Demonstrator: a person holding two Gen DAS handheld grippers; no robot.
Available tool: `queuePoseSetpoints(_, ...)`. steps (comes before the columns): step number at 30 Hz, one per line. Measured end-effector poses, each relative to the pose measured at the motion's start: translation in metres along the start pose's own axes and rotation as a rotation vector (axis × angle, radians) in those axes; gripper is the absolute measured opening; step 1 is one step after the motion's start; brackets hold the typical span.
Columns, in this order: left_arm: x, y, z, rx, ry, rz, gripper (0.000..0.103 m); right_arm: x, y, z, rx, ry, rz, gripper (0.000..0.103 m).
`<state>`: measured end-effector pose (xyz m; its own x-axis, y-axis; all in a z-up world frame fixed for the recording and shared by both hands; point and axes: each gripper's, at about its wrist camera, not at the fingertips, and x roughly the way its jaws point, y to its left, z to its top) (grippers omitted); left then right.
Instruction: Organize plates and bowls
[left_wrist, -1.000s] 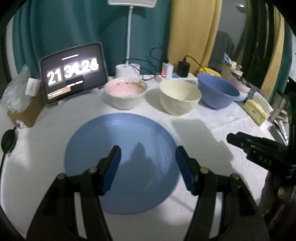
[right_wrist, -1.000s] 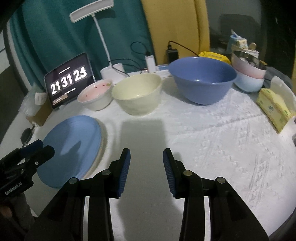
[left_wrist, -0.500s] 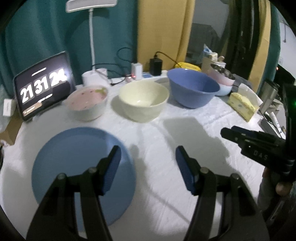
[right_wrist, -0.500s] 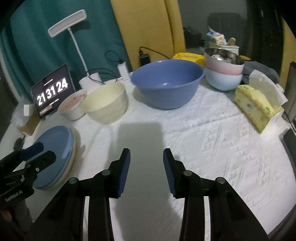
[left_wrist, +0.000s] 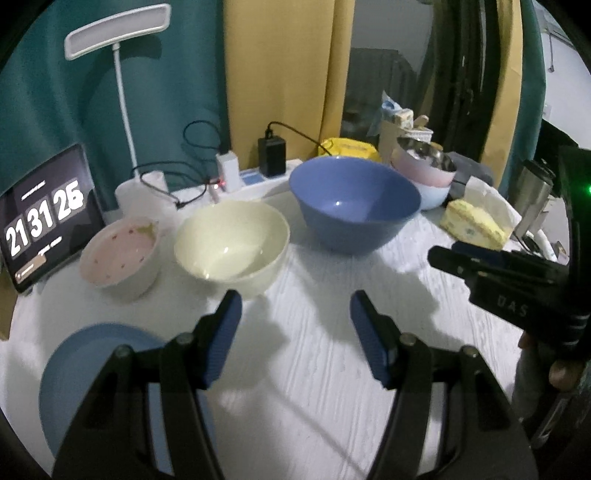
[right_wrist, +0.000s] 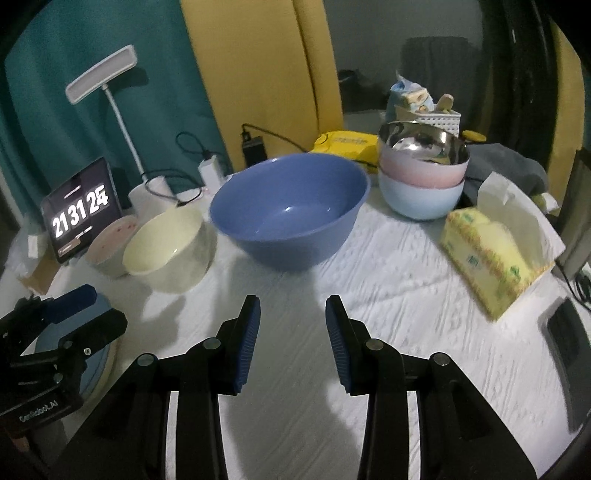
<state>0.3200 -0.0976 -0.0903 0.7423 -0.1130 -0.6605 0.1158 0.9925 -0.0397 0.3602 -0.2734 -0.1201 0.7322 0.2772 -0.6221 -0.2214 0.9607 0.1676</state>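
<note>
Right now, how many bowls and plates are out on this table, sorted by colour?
Blue bowls: 2, the big blue bowl and the pale blue bowl under the stack
Pink bowls: 2, the spotted pink bowl and the stacked pink bowl
Cream bowl: 1
Steel bowl: 1
Blue plate: 1
Total: 7

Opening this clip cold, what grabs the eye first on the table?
The big blue bowl stands mid-table, with a cream bowl and a pink speckled bowl in a row to its left. A glowing flip-clock tablet stands at the far left, and a stack of bowls topped by a steel one sits behind on the right. Both grippers hover empty.
</note>
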Motion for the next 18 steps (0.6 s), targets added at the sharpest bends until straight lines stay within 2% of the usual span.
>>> queuePoseSetpoints(2,0.004,-0.002,0.006,0.005,-0.017,0.006,0.063,0.003,-0.003,0.005,0.001,-0.008,-0.009,0.039)
queuePoseSetpoints(4,0.009,-0.004,0.012,0.005,-0.037,0.008,0.063,0.009,-0.006,0.012,0.001,-0.016,-0.019,0.045)
queuePoseSetpoints(7,0.017,-0.004,0.022,0.004,-0.058,0.01,0.063,0.017,-0.011,0.022,0.0,-0.021,-0.025,0.047)
queuePoseSetpoints(18,0.053,0.001,0.04,-0.031,-0.051,0.04,0.063,0.052,-0.026,0.047,0.023,-0.024,-0.027,0.051)
